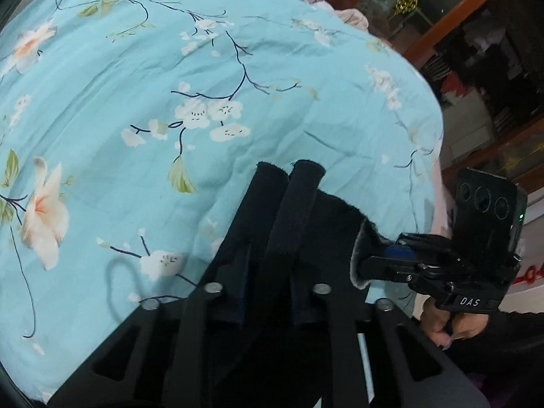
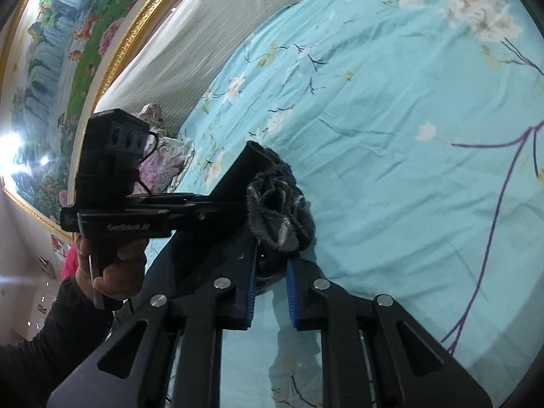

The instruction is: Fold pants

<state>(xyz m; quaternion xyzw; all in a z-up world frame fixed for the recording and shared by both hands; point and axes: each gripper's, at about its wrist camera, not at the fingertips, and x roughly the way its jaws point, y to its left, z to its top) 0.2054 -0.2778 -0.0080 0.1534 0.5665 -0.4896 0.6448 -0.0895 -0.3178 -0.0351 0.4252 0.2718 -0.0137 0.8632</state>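
Observation:
The dark navy fleece-lined pants (image 1: 292, 224) hang between my two grippers above a turquoise floral bedsheet (image 1: 238, 68). My left gripper (image 1: 289, 176) is shut on a fold of the pants, which drapes over both fingers. My right gripper (image 1: 370, 258) shows at the right of the left wrist view, shut on a bunched pants edge with grey lining. In the right wrist view the right gripper (image 2: 278, 234) pinches that bunched pants edge (image 2: 278, 200), and the left gripper (image 2: 251, 159) holds the cloth just beside it. The rest of the pants hangs out of sight.
The bedsheet (image 2: 408, 136) covers the bed. A beige headboard cushion (image 2: 204, 34) and a floral pillow (image 2: 159, 159) lie at the far end. A wooden cabinet with glass (image 1: 442, 17) stands beyond the bed's right edge.

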